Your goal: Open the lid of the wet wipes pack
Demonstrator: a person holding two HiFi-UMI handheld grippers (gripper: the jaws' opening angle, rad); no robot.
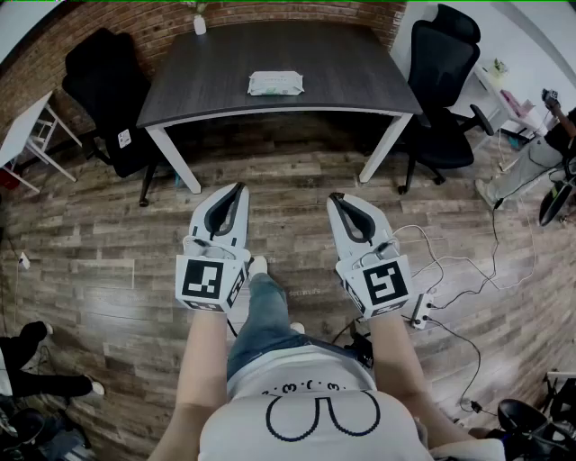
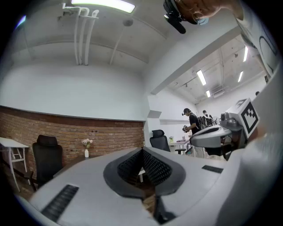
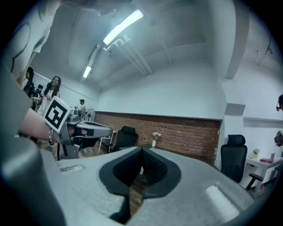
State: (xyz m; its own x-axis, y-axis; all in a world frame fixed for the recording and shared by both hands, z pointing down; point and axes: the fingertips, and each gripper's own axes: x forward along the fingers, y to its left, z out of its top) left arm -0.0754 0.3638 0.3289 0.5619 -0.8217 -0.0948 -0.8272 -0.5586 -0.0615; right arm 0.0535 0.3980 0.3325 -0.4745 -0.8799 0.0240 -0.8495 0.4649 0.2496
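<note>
Two claws clenched on nothing, side by side over the floor (image 1: 108, 234): left claw (image 1: 238, 187), right claw (image 1: 337, 196). Far ahead between them, wet wipes pack (image 1: 275, 83) lies on the counter (image 1: 360, 72), long axis crosswise, marginally nearer the left.

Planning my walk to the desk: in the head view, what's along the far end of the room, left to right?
white side table → black chair → vase → wet wipes pack → black office chair
</note>
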